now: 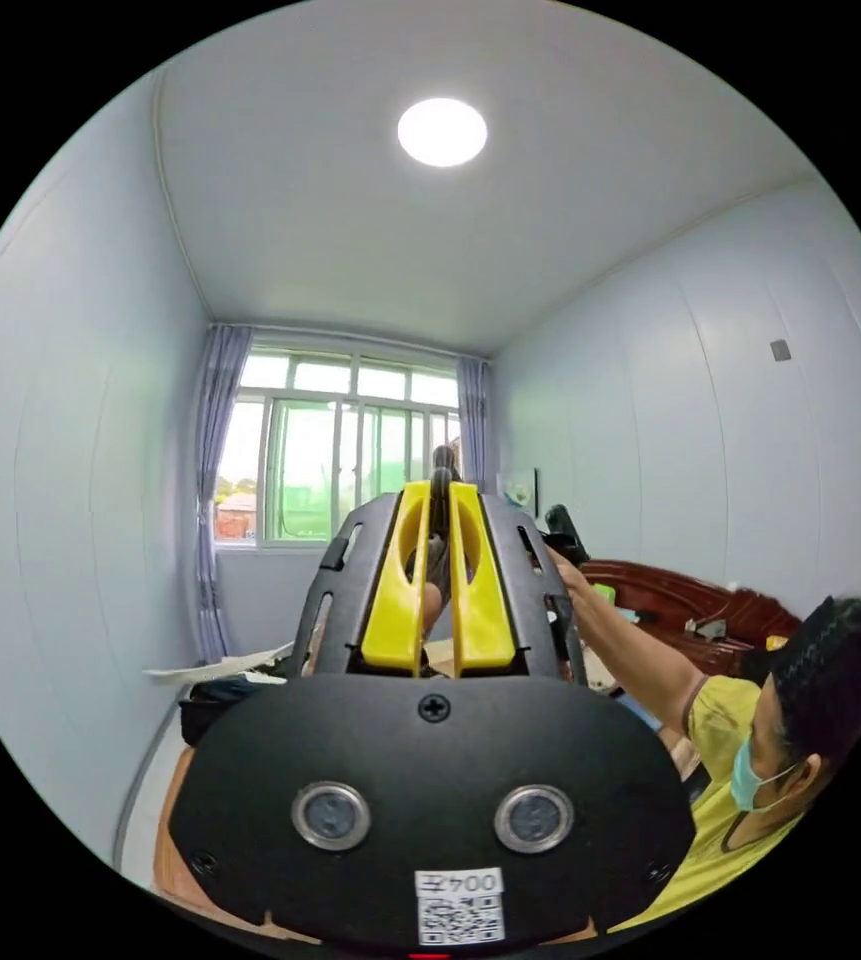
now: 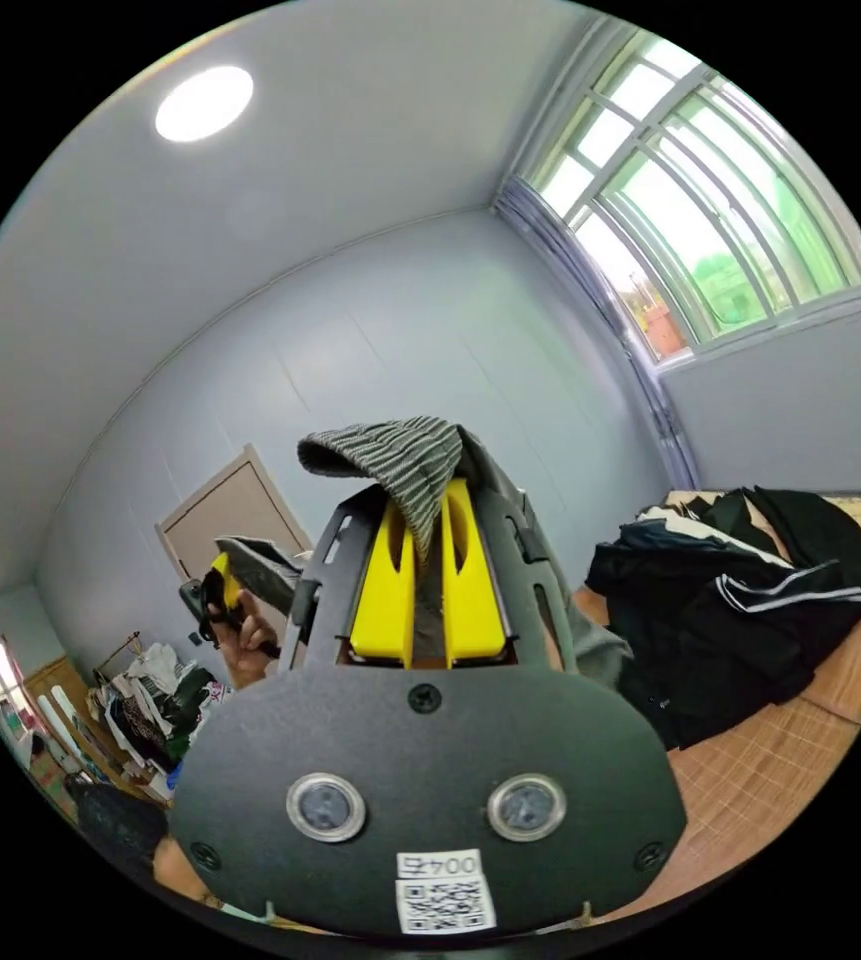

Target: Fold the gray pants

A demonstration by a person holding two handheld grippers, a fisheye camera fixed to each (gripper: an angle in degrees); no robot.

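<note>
Both grippers are raised high with the gray pants stretched between them. In the right gripper view, the ribbed gray hem of the pants (image 2: pixel 400 460) drapes over the yellow jaws of my right gripper (image 2: pixel 428 505), which is shut on the cloth. Further left in that view, a hand holds my left gripper (image 2: pixel 215 598), with another gray edge (image 2: pixel 260 565) of the pants caught in it. In the left gripper view, my left gripper (image 1: pixel 439 497) is shut on a thin strip of the pants (image 1: pixel 438 555). A person's arm holds the right gripper (image 1: pixel 564 535) just beyond it.
A pile of black clothes with white stripes (image 2: pixel 740 600) lies on a woven mat (image 2: pixel 780 770) under the window (image 2: pixel 710 200). A wooden bed frame (image 1: pixel 690 610) stands along the right wall. More clothes (image 2: pixel 155 700) are heaped near the door. The person in a yellow shirt (image 1: pixel 740 800) stands close.
</note>
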